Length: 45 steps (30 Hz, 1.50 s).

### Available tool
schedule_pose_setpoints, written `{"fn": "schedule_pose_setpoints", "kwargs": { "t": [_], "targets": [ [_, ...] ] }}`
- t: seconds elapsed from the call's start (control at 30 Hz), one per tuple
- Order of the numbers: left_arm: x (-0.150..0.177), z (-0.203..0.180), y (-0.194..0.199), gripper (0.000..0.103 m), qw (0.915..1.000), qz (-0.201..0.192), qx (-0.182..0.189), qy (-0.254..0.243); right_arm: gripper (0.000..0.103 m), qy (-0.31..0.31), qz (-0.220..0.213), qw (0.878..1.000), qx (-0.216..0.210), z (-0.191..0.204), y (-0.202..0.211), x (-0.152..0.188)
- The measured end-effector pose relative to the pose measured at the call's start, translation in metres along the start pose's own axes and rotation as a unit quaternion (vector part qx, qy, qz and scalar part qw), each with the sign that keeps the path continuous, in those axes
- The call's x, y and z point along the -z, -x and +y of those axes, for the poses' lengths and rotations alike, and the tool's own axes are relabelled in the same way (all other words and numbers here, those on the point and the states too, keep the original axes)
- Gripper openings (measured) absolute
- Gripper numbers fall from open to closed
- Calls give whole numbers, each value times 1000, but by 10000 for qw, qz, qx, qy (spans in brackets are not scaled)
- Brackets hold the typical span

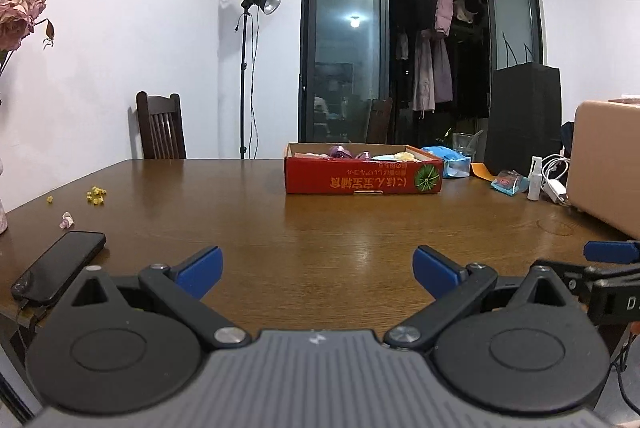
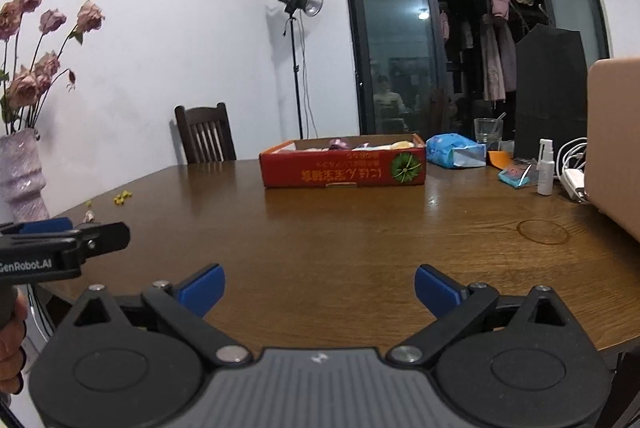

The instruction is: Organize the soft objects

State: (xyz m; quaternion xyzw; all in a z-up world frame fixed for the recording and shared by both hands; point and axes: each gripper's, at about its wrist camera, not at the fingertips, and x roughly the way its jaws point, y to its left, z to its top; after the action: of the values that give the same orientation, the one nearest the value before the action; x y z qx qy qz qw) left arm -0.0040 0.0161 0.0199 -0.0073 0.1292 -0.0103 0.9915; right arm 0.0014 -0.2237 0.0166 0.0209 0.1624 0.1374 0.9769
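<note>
The left gripper (image 1: 318, 272) hangs over the near edge of the brown table (image 1: 320, 228) with its blue jaws wide apart and nothing between them. The right gripper (image 2: 320, 290) sits just beside it, and its jaws are wide apart and empty too. A black phone (image 1: 60, 270) lies near the left edge. Most of the table top in front of both grippers is bare wood, so there is lots of room. Far across it sits the red box (image 2: 342, 167), with its long side running left to right and its open top facing up. Soft things (image 1: 348, 152) lie inside it. A blue pack (image 2: 452, 149) and a small spray bottle (image 2: 545, 167) stand to the right of the box. A dark chair (image 2: 206, 133) waits at the far edge.
</note>
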Motion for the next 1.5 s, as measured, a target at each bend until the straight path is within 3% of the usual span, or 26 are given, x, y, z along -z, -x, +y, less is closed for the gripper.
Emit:
{"fn": "schedule_pose_setpoints", "kwargs": {
  "t": [1.5],
  "targets": [
    [0,4,-8,103,9999,78,80,-2,103,-112,-49,9999,-66,-9,-4,-5]
  ]
}}
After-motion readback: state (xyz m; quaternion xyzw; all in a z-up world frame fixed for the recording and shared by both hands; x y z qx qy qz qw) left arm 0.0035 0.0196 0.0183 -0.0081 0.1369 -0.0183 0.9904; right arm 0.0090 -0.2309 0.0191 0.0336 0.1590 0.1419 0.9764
